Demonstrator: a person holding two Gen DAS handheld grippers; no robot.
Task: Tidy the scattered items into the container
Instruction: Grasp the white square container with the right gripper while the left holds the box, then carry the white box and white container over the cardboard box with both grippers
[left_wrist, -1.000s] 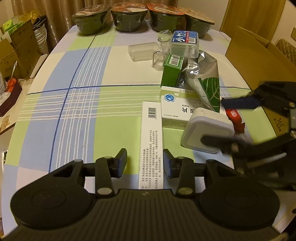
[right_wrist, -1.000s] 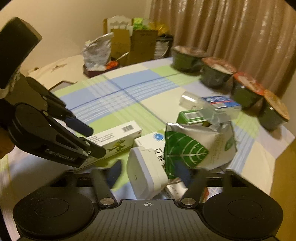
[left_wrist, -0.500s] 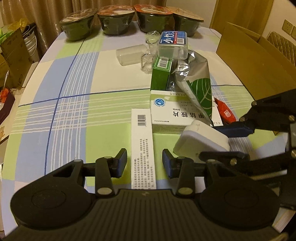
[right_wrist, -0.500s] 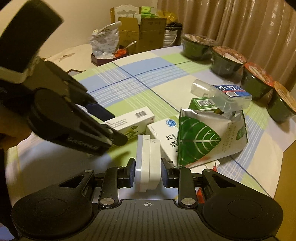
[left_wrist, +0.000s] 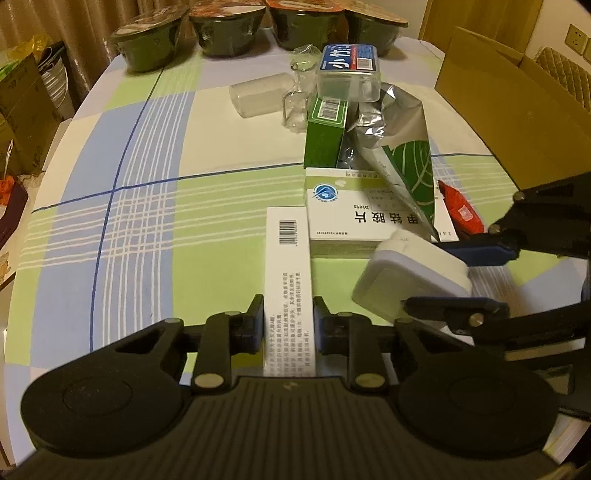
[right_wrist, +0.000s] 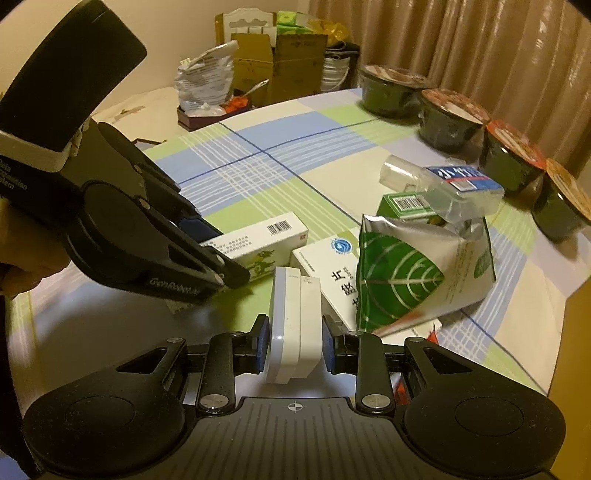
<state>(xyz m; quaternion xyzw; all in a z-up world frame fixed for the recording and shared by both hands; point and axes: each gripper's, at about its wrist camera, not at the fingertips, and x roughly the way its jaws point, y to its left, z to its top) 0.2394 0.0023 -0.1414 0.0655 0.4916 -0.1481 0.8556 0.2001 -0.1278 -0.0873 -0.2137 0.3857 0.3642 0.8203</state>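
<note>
My left gripper (left_wrist: 289, 320) clamps the long white box (left_wrist: 288, 273); my right gripper (right_wrist: 293, 347) grips the white case (right_wrist: 293, 325), both just above the table (left_wrist: 147, 192). Swinging toward the cardboard container (left_wrist: 491, 96) risks toppling the foil pouch (left_wrist: 399, 155).

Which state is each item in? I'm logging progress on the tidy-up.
Left tool: shut on long box.
Right tool: shut on white case, lifted.
Foil bag: torn open, leaning.
Clear tub: lid on, atop green box.
Noodle bowls: sealed.
Cardboard box: open.
</note>
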